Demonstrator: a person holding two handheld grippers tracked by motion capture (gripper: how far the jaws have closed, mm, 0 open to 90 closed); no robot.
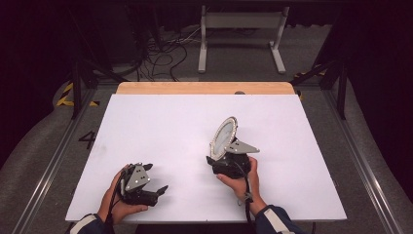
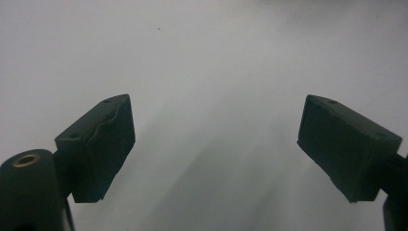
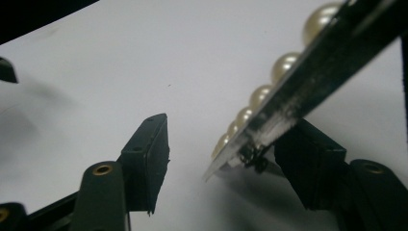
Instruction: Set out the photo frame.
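A painted "4" [image 1: 87, 140] marks the floor left of the white tabletop [image 1: 165, 126]. The left claw [image 1: 155, 181] sits low near the front edge, its jaws wide apart with nothing between them. To the right, the mirror [image 1: 224, 135], ringed with pearls, stands tilted on the tabletop. The right claw [image 3: 216, 159] has its jaws apart around the mirror's lower edge; one jaw is clear of it.
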